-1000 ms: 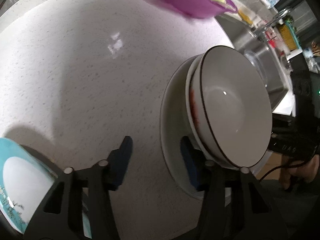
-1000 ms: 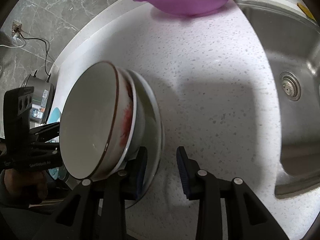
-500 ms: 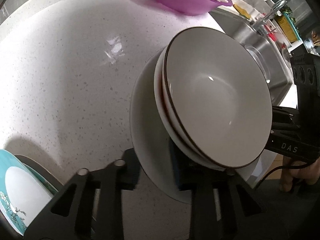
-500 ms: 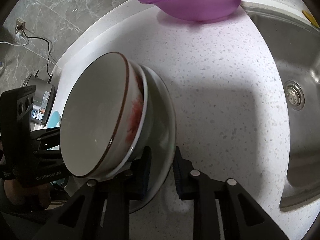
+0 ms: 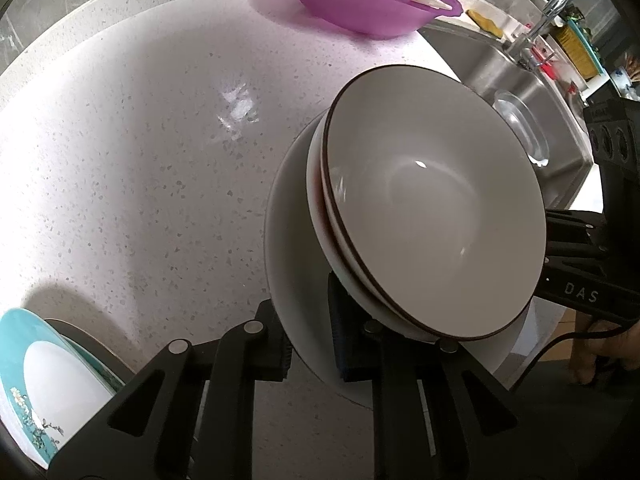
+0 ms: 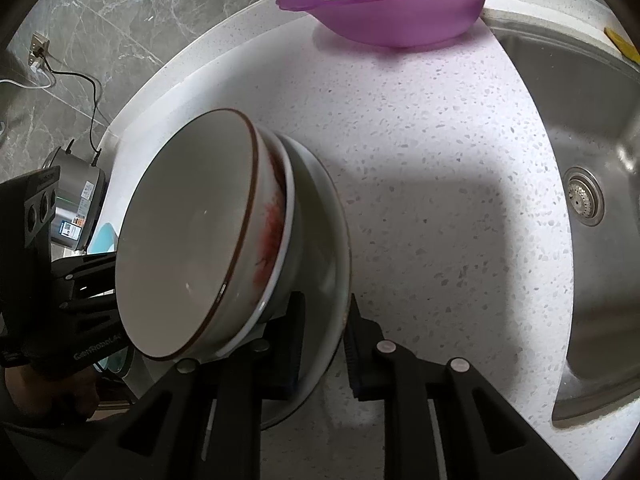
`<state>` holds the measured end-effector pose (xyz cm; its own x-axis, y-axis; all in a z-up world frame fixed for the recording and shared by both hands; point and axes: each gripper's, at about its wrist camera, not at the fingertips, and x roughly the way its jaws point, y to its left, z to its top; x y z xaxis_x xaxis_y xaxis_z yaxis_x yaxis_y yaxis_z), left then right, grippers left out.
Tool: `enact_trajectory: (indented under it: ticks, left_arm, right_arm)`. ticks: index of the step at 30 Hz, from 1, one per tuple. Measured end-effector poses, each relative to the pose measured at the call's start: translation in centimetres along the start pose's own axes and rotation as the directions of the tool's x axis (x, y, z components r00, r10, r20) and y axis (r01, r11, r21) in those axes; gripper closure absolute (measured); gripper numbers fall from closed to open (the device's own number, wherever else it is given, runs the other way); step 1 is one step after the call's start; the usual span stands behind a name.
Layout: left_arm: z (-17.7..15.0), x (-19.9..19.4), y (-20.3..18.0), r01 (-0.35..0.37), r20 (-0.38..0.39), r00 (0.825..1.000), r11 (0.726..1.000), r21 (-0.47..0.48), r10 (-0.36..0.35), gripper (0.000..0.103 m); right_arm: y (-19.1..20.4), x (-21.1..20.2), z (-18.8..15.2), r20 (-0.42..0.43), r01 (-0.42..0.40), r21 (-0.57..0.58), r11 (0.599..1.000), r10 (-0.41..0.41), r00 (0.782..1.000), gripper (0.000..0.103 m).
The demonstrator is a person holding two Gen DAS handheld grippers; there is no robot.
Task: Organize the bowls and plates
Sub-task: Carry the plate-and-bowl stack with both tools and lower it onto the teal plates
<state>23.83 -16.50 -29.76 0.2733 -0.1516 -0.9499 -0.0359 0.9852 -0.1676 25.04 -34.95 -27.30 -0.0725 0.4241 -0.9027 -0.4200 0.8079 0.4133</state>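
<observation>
A white plate (image 5: 288,240) carries two stacked bowls: a brown-rimmed white bowl (image 5: 436,208) on top of a white bowl with red marks (image 6: 274,220). My left gripper (image 5: 310,340) is shut on the plate's rim from one side. My right gripper (image 6: 324,344) is shut on the plate (image 6: 326,240) from the opposite side. The stack is held tilted above the speckled counter (image 5: 140,140). The brown-rimmed bowl also shows in the right wrist view (image 6: 188,240).
A purple basin (image 5: 368,0) with green pieces stands at the back of the counter. A steel sink (image 6: 592,200) lies to the right. A teal-rimmed plate (image 5: 44,392) sits at the left wrist view's lower left. A steel cooker (image 6: 76,200) stands far left.
Both grippers closed onto the plate's rim from opposite sides. The plate with its bowls has come up off the counter and tilted.
</observation>
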Motion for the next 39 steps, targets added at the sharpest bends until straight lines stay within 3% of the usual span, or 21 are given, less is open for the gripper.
enact_trajectory:
  ticks: [10, 20, 25, 33, 39]
  left_arm:
    - [-1.6, -3.5, -0.4, -0.027, 0.052, 0.998, 0.999, -0.045, 0.029, 0.089]
    - [-5.2, -8.4, -1.2, -0.062, 0.103, 0.991, 0.981, -0.186, 0.082, 0.089]
    - [-7.3, -11.6, -0.2, -0.075, 0.13, 0.985, 0.965, -0.252, 0.111, 0.089]
    - [-12.4, -17.9, 5.6, -0.097, 0.168, 0.972, 0.932, -0.35, 0.165, 0.09]
    - [-17.3, -19.0, 12.1, -0.092, 0.152, 0.975, 0.914, -0.395, 0.163, 0.092]
  right_arm:
    - [0.7, -1.2, -0.4, 0.0, -0.006, -0.055, 0.998, 0.006, 1.0, 0.084]
    - [2.4, -3.5, -0.3, -0.012, -0.056, -0.163, 0.985, 0.054, 0.998, 0.084]
    - [5.5, -4.4, 0.3, -0.018, -0.086, -0.239, 0.967, 0.084, 0.996, 0.084]
    - [12.7, -3.2, 0.9, -0.025, -0.138, -0.345, 0.928, 0.138, 0.99, 0.084]
    - [19.0, 1.0, -0.2, -0.06, -0.152, -0.362, 0.92, 0.14, 0.988, 0.084]
